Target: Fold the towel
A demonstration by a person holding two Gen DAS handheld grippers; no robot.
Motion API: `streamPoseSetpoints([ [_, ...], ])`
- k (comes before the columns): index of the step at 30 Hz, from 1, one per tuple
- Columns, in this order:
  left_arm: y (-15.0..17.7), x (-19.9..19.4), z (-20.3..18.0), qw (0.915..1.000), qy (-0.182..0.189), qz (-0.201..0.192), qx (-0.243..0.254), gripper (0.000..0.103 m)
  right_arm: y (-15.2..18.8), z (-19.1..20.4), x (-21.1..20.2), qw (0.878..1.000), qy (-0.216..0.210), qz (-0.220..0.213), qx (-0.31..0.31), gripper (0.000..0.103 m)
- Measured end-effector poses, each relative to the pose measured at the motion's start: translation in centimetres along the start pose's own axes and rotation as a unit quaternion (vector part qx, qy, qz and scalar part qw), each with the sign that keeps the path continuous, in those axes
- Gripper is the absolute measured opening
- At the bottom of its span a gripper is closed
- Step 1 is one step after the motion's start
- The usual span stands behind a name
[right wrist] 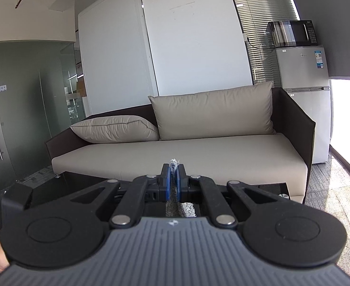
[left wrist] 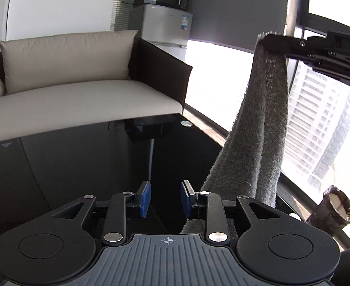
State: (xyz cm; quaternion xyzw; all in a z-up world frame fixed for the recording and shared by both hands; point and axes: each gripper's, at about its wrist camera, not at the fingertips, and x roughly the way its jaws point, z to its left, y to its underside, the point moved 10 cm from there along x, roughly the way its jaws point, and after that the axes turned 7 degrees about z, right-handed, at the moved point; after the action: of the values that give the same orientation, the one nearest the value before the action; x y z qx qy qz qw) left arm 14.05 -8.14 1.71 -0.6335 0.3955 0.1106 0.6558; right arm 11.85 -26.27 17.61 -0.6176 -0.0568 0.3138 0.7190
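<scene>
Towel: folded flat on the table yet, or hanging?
Hanging. The towel dangles doubled from the shut right gripper, above the black table; the left gripper is open, empty.

Office lounge: sofa (right wrist: 179,152), fridge (right wrist: 302,71), microwave (right wrist: 291,33), glass doors (right wrist: 20,119).

We lose the lower end of the grey towel (left wrist: 251,128) behind the left gripper (left wrist: 165,199), so where it ends stays hidden. The right gripper (left wrist: 270,41) runs off the picture's right edge. From the right wrist, only a tuft of towel (right wrist: 174,162) shows above the pads (right wrist: 168,183); the label on the fridge (right wrist: 302,71) is too small to read.
</scene>
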Motion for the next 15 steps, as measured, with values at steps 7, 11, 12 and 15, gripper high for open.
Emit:
streamPoseSetpoints([
  [7,2.7,3.0,-0.5,0.9989,0.036,0.025,-0.015,0.064,-0.4,-0.4,-0.5,1.000,-0.005,-0.005,0.002,0.005],
  [11,4.2,3.8,-1.1,0.9968,0.066,0.030,-0.034,0.094,-0.4,-0.5,-0.5,1.000,-0.005,-0.004,0.003,0.005],
  [12,4.4,3.9,-1.2,0.9960,0.075,0.031,-0.039,0.096,-0.4,-0.6,-0.6,1.000,-0.005,-0.005,0.003,0.005],
  [15,5.4,4.1,-1.9,0.9927,0.104,0.038,-0.046,0.099,-0.5,-0.7,-0.5,1.000,-0.005,-0.005,0.005,0.005],
])
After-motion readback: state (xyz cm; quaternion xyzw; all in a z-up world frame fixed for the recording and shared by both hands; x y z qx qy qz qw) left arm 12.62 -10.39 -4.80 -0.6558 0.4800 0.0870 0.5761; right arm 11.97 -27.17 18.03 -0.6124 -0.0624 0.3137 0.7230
